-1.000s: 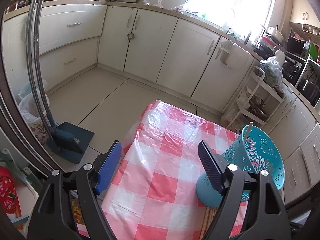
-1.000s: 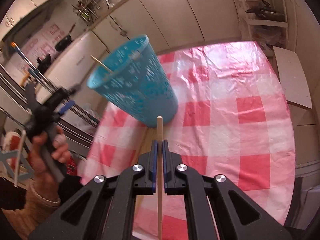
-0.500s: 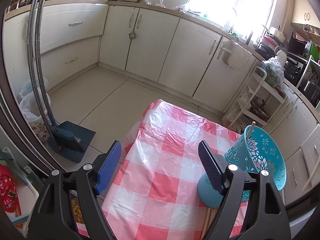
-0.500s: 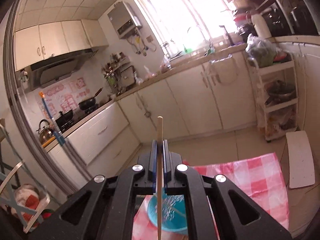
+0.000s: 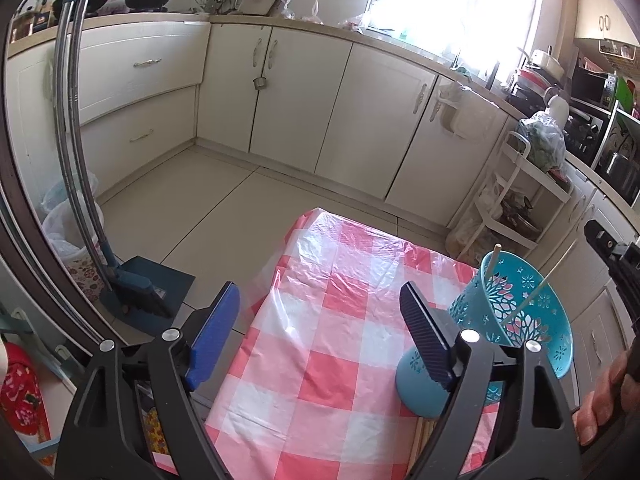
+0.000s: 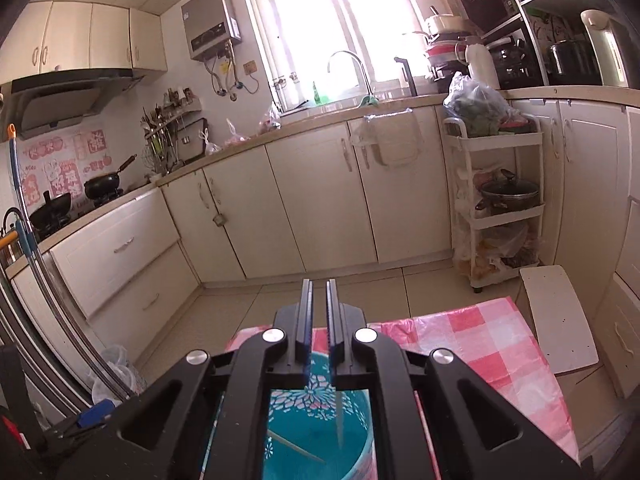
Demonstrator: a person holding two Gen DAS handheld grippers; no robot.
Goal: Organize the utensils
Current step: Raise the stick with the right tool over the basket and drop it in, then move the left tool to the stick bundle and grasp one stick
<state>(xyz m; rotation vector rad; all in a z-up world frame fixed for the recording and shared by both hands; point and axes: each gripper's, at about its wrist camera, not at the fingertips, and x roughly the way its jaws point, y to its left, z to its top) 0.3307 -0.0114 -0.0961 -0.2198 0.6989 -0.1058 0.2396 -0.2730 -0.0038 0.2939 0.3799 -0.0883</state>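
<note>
Tongs on the right [image 6: 319,292] have just parted to a narrow slit, empty, directly above the turquoise basket [image 5: 516,320], where two chopsticks [image 6: 340,416] lean inside. Left tongs [image 5: 320,332] stand wide apart with nothing between, just beside the basket over the pink checked tabletop [image 5: 332,360].

Bright daylight from window [image 6: 320,28] at 12 o'clock, blown out; same window [image 5: 452,4] glaring at 1 o'clock in left view. Glare on plastic tablecloth [image 5: 340,264]. Strong fisheye bending, dark vignette at edges. Mostly sharp.
</note>
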